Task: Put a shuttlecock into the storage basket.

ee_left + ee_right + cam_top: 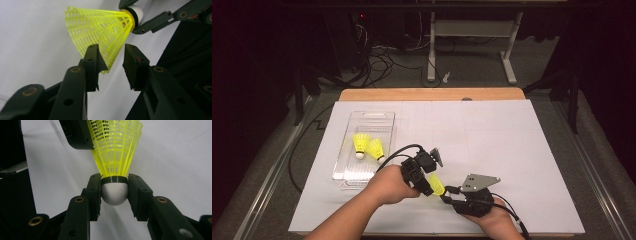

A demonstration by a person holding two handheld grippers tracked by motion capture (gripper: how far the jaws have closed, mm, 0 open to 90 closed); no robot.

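A yellow shuttlecock [436,184] with a white cork hangs over the white table sheet near the front, between both grippers. My right gripper [114,195] is shut on its cork, with the mesh skirt [115,145] pointing away from the jaws. My left gripper [111,62] is open, its jaws standing on either side of the skirt's wide rim [100,27]. In the high view the left gripper [430,184] reaches in from the left and the right gripper [447,195] from the lower right.
A clear plastic box [372,115] lies left of centre on the white sheet [492,135], with two more yellow shuttlecocks [360,144] [376,149] inside. Bare sheet stretches to the right and back. Cables and a desk frame [431,45] stand on the floor beyond.
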